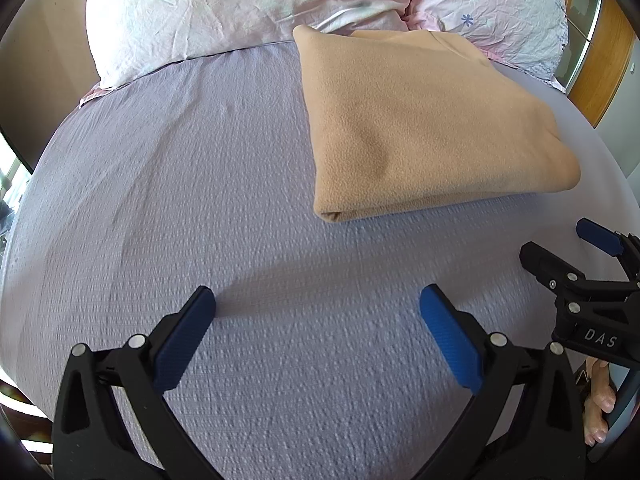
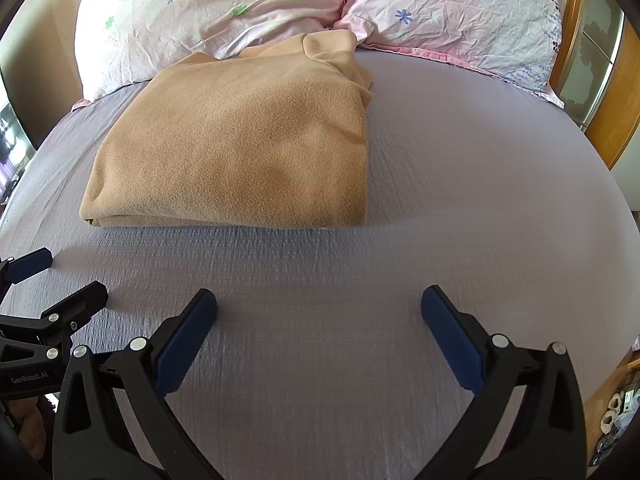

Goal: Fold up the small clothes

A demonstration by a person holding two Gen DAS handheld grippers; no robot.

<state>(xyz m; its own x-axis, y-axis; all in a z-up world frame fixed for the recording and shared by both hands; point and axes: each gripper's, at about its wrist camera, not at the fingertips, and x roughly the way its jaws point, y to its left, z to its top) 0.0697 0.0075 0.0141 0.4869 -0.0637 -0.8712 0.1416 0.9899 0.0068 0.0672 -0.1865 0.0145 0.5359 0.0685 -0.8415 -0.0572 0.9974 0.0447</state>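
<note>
i have both claws over the lavender bedspread [image 1: 160,200], near its front edge, side by side. my left gripper [image 1: 318,304] has its blue pads spread wide with nothing between them but the textured cover. my right gripper [image 2: 319,304] is spread just as wide, also with nothing in it; from the left wrist view i see it at the right edge [image 1: 560,248], fingers apart. the tan fleece garment [image 2: 240,140] lies folded into a thick, roughly square stack on the bedspread, ahead of both claws and apart from them. its far edge reaches the two floral pillows [image 2: 208,12] at the head of the bed, and looks to be touching them. a wooden bed frame [image 2: 600,120] shows on the right
</note>
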